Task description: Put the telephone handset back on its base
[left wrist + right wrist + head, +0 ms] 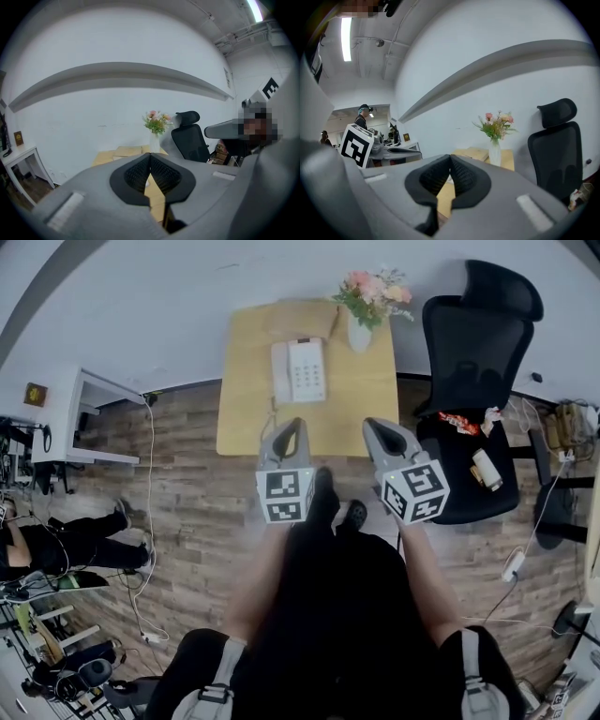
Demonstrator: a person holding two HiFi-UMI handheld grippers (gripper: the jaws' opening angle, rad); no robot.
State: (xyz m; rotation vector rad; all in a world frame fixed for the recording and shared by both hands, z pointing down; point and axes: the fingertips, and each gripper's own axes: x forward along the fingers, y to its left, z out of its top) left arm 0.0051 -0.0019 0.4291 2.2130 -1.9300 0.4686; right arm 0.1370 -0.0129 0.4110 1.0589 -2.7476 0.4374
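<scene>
The black ribbed pads (137,173) of the left gripper (150,157) press flat against each other with nothing between them, so its jaws are fully closed. The right gripper (450,158) is the same: its black ribbed pads (464,177) meet along a thin seam and hold nothing.

In the head view the two grey plastic grippers show side by side at the near edge of the square light-wood table (246,418). The left gripper (296,424) and right gripper (375,425) are apart from each other. Each points toward the far wall, with its marker cube on the person's side.

Beyond the tips, near the middle of the table, lies the white push-button telephone (300,371). Its white handset (279,371) rests lengthwise on the left part of the keypad base (308,369), well clear of both grippers.

Further back, a flat brown cardboard piece (300,320) lies at the table's far edge. Beside it stands a white vase of pink flowers (360,332). A black high-backed office chair (478,343) stands just right of the table with small items on its seat. A white side desk (70,413) stands well apart at the left, on the wood-plank floor (187,484).
</scene>
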